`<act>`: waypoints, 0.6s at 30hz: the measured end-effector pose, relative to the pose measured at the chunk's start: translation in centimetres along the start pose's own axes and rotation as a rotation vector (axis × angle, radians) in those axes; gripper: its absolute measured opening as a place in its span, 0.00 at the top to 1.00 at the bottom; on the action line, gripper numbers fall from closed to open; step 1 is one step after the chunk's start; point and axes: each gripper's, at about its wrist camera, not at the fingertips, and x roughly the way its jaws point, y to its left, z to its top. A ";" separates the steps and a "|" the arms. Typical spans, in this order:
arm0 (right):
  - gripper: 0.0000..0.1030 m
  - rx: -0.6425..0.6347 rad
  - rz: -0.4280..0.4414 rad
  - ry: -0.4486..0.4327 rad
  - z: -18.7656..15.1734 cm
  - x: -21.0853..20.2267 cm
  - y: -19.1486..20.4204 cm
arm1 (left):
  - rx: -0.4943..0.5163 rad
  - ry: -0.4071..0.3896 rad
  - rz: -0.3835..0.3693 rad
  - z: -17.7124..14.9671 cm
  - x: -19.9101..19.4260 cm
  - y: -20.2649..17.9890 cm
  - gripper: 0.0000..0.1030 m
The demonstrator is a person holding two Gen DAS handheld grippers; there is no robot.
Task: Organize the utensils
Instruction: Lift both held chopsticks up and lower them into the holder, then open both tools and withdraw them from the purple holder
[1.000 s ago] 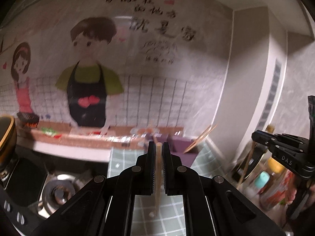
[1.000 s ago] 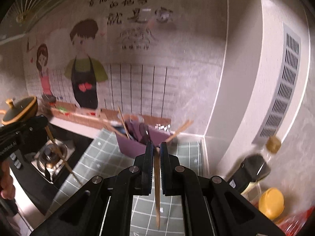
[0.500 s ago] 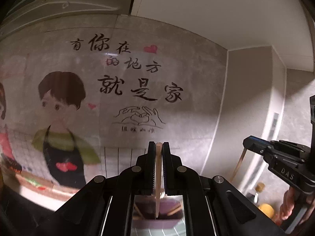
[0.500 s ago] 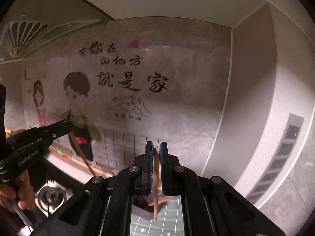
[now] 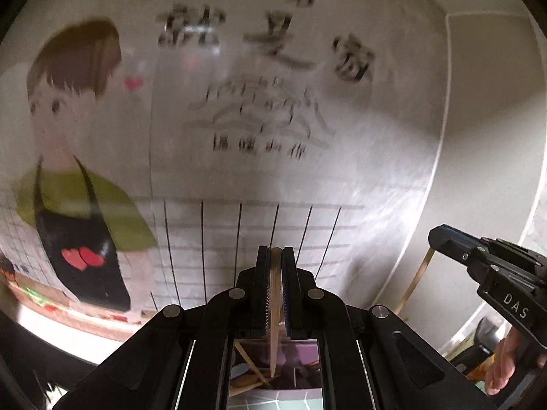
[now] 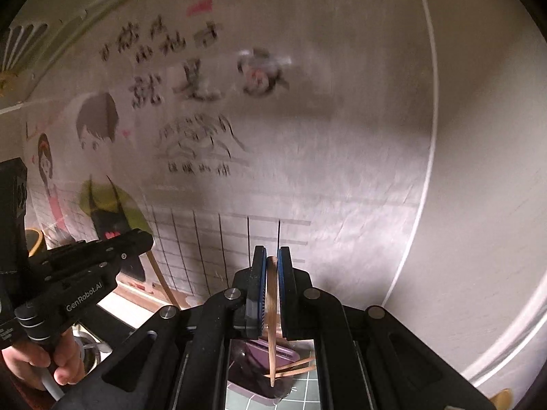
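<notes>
Right hand-held gripper [image 6: 272,266] clamping a wooden chopstick [image 6: 272,321], tip over purple utensil holder [image 6: 253,369], left hand-held gripper [image 6: 145,241] alongside

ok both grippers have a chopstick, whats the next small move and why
Probably lower both toward the purple holder. The left gripper and right gripper each clamp a chopstick pointing tip-down just above it, where other sticks already lie.

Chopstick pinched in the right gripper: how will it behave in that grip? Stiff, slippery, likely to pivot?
Probably stiff: the chopstick hangs straight from the right gripper with no visible bend. Likely light, being thin and wooden-looking. It may pivot or slip, since the pads pinch only its top end and the long tapered rest hangs free over the purple holder.
</notes>
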 end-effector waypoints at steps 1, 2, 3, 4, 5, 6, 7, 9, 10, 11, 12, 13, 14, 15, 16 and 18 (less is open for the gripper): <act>0.94 0.011 0.010 0.016 -0.4 0.8 -0.2 | -0.005 0.010 -0.001 -0.3 0.5 0.1 0.94; 0.94 0.019 0.020 0.028 -0.9 1.5 -0.3 | -0.011 0.027 -0.003 -0.8 1.2 0.3 0.94; 0.94 0.023 0.023 0.037 -1.2 2.0 -0.4 | -0.017 0.045 -0.005 -1.2 1.9 0.5 0.94; 0.94 0.028 0.026 0.050 -1.7 2.7 -0.5 | -0.021 0.060 -0.008 -1.6 2.5 0.5 0.93; 0.94 0.033 0.035 0.067 -2.1 3.4 -0.6 | -0.023 0.072 -0.010 -1.9 2.8 0.5 0.93; 0.94 0.037 0.040 0.079 -2.5 3.8 -0.8 | -0.025 0.087 -0.012 -2.4 3.3 0.6 0.93; 0.94 0.042 0.043 0.095 -2.9 4.4 -0.9 | -0.025 0.098 -0.013 -2.8 3.7 0.6 0.93; 0.94 0.049 0.043 0.121 -3.8 5.4 -1.1 | -0.028 0.129 -0.017 -3.7 4.4 0.7 0.93; 0.94 0.053 0.046 0.136 -4.2 5.8 -1.2 | -0.029 0.145 -0.017 -4.1 4.8 0.7 0.93; 0.94 0.056 0.047 0.148 -4.6 6.1 -1.2 | -0.030 0.158 -0.017 -4.5 5.2 0.7 0.93; 0.94 0.060 0.045 0.159 -5.1 6.4 -1.3 | -0.031 0.171 -0.017 -4.8 5.5 0.8 0.93; 0.94 0.058 0.042 0.171 -5.5 6.8 -1.4 | -0.034 0.186 -0.018 -5.1 5.8 0.8 0.92; 0.94 0.057 0.039 0.179 -5.8 7.0 -1.4 | -0.037 0.195 -0.022 -5.4 6.0 0.9 0.92; 0.94 0.058 0.035 0.188 -6.2 7.2 -1.5 | -0.041 0.203 -0.029 -5.6 6.2 0.9 0.92; 0.94 0.060 0.037 0.200 -6.5 7.4 -1.6 | -0.041 0.213 -0.036 -5.8 6.4 0.8 0.92; 0.93 0.062 0.036 0.224 -7.0 7.8 -1.8 | -0.037 0.224 -0.036 -5.9 6.6 0.8 0.91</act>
